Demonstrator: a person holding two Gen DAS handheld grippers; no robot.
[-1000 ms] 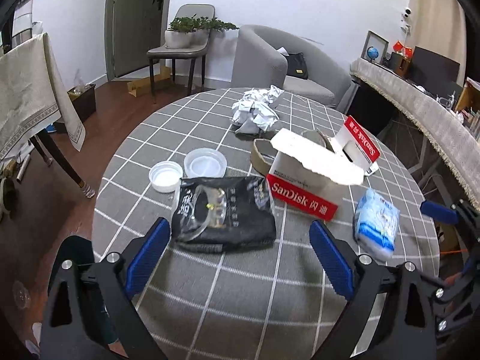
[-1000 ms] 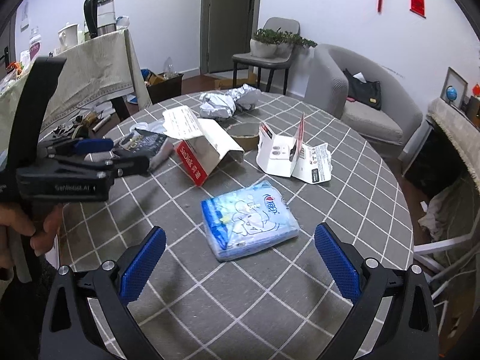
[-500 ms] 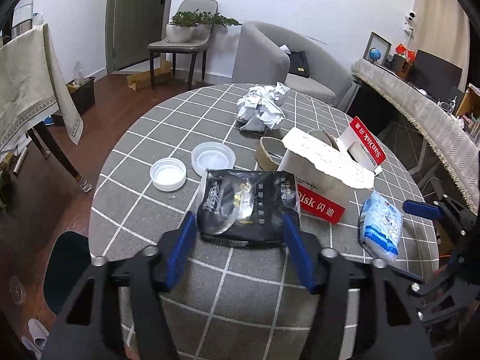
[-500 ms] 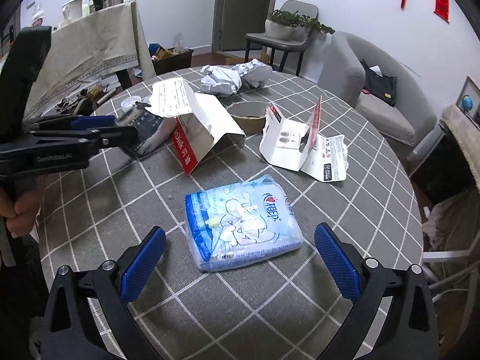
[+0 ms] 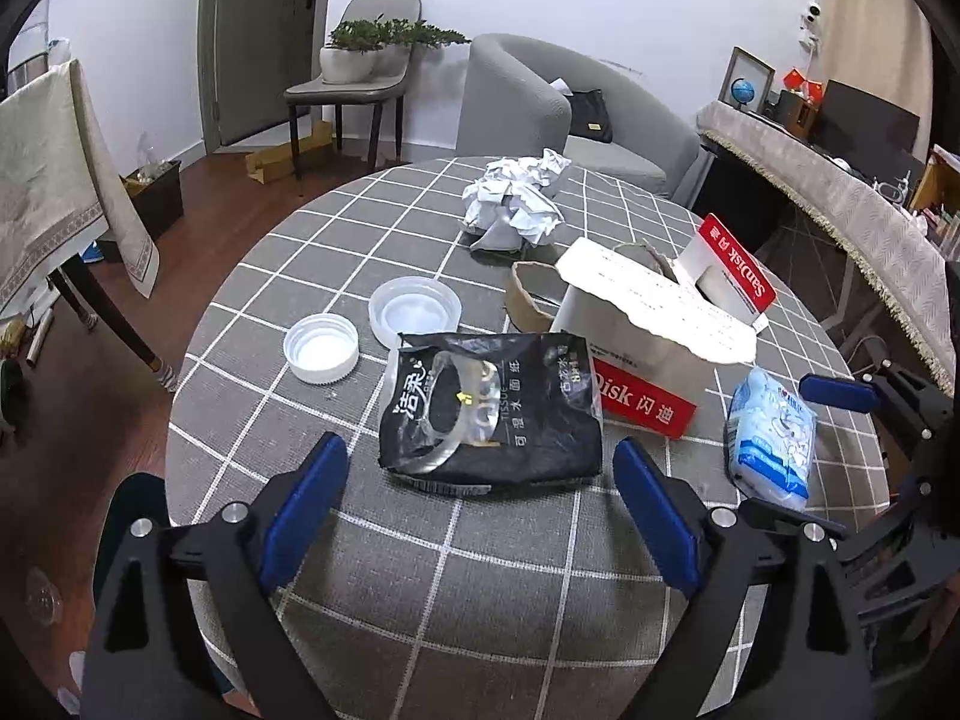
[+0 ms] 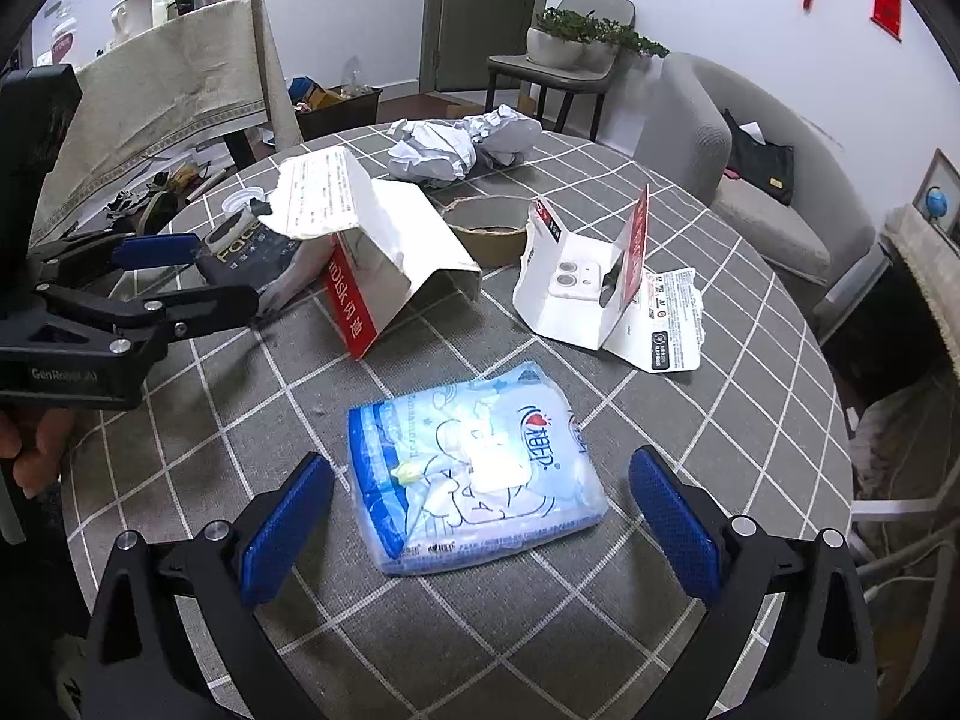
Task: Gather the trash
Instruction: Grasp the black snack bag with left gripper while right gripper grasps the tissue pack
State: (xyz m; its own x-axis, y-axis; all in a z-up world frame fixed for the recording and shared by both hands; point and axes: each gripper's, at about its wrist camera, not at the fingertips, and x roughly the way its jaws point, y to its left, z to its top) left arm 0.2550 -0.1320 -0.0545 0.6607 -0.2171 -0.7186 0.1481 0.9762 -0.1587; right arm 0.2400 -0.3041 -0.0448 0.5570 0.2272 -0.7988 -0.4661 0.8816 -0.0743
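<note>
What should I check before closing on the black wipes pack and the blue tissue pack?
1. Left gripper open: ok; its jaws have just reopened, nothing between the pads.
2. Black wipes pack lined up with the left gripper: ok, though it lies just beyond the fingertips.
3. Clear tape ring lying on the wipes pack: not ok, it may slide off when lifted.
4. Right gripper open: ok, not pressing on anything.
5. Blue tissue pack between the right fingers: ok, flat on the table.
6. Torn SanDisk box clear of the wipes pack: not ok, it sits against the pack's far edge.
</note>
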